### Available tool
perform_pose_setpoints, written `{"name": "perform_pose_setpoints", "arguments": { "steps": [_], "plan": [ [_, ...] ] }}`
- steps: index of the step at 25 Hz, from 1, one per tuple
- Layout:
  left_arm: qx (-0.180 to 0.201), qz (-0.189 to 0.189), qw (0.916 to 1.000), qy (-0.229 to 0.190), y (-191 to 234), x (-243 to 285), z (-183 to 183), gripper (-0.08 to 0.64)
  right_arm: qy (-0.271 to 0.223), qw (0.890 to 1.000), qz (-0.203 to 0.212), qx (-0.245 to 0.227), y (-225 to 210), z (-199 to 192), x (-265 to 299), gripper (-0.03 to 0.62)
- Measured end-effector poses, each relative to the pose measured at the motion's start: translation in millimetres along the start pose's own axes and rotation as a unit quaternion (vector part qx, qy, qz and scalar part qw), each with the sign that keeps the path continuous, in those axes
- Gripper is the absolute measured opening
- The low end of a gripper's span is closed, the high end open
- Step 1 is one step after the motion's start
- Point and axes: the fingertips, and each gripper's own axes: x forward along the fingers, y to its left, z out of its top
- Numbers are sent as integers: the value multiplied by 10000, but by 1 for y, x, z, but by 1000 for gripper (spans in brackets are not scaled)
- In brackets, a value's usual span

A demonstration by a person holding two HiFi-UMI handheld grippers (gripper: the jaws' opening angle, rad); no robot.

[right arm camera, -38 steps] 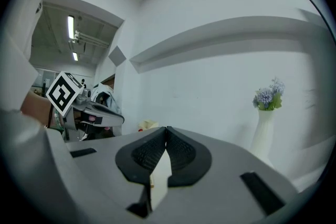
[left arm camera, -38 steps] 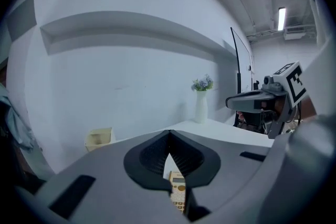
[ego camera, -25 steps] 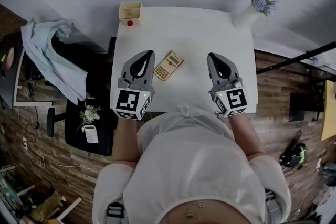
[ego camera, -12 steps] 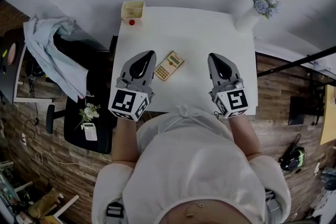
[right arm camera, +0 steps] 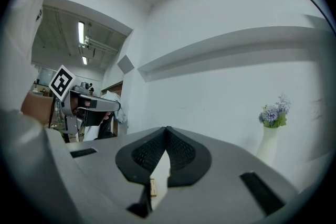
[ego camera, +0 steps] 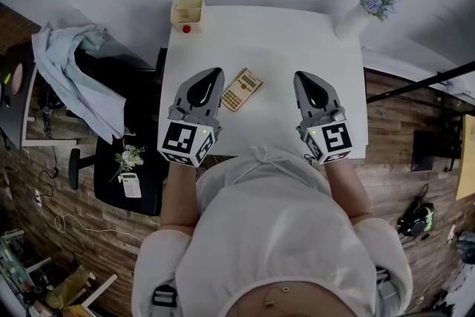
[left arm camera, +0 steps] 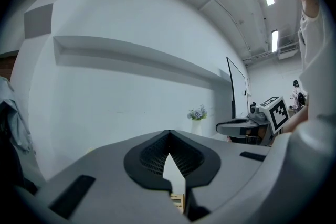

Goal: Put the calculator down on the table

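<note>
Head view: calculator (ego camera: 242, 89) lies flat on the tabletop (ego camera: 282, 41), toward its left edge, just beside the left gripper (ego camera: 210, 76). Left and right gripper (ego camera: 303, 79) fingers are together, empty, so it seems already released.

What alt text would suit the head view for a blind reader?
Seen from above, a calculator lies on a white table between a person's left gripper and right gripper, both shut and empty. A flower vase stands at the far right corner.
</note>
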Motion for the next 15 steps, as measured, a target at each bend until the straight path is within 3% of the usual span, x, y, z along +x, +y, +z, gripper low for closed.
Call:
{"name": "perform_pose_setpoints", "arguments": {
  "steps": [15],
  "plan": [
    [30,-122,9999,46,0,-2,-6,18,-72,10000,-47,-41,7,3,4,2]
  ]
}}
